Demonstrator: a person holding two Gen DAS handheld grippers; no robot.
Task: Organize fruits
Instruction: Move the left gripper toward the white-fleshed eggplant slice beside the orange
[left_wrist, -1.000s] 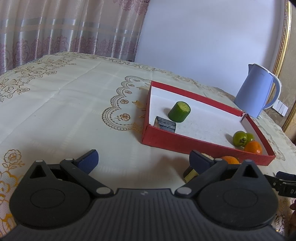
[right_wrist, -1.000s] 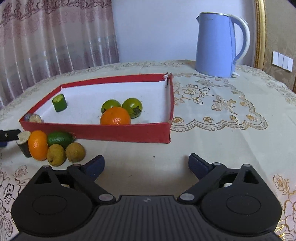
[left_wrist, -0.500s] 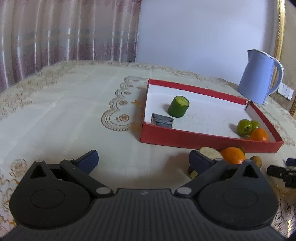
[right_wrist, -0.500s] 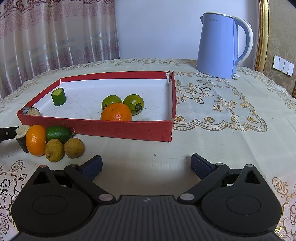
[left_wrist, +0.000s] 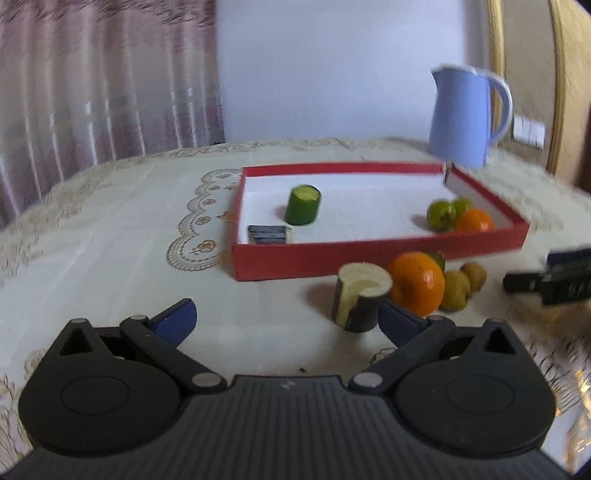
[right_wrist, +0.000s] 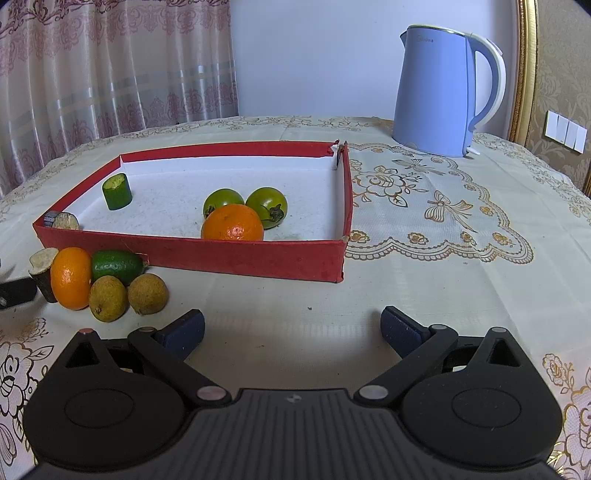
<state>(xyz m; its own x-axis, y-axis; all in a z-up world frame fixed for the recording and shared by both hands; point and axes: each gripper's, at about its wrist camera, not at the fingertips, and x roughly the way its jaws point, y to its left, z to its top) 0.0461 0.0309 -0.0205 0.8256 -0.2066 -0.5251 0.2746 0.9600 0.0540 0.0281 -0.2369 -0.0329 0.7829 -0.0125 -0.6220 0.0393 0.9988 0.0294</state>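
Note:
A red tray (right_wrist: 243, 258) (left_wrist: 369, 254) holds a cucumber piece (right_wrist: 117, 191) (left_wrist: 303, 204), a dark cut chunk (right_wrist: 61, 220) (left_wrist: 269, 234), two green tomatoes (right_wrist: 266, 206) and an orange (right_wrist: 232, 224) (left_wrist: 474, 220). In front of the tray on the cloth lie an orange (right_wrist: 71, 277) (left_wrist: 417, 282), a green lime (right_wrist: 116, 265), two brown kiwis (right_wrist: 147, 294) (left_wrist: 457, 291) and a dark-skinned cut chunk (left_wrist: 360, 300) (right_wrist: 41, 266). My left gripper (left_wrist: 286, 319) is open, its right finger beside that chunk. My right gripper (right_wrist: 291, 332) is open over bare cloth.
A blue electric kettle (right_wrist: 443, 92) (left_wrist: 466, 116) stands behind the tray's far right corner. The table wears a cream embroidered cloth (right_wrist: 443, 206). Curtains hang behind on the left. The right gripper's tip (left_wrist: 554, 282) shows at the left wrist view's right edge.
The left gripper has swung right and drawn near the loose fruit pile, so the cut chunk now sits by its right finger. The right gripper has barely shifted. Both stay open.

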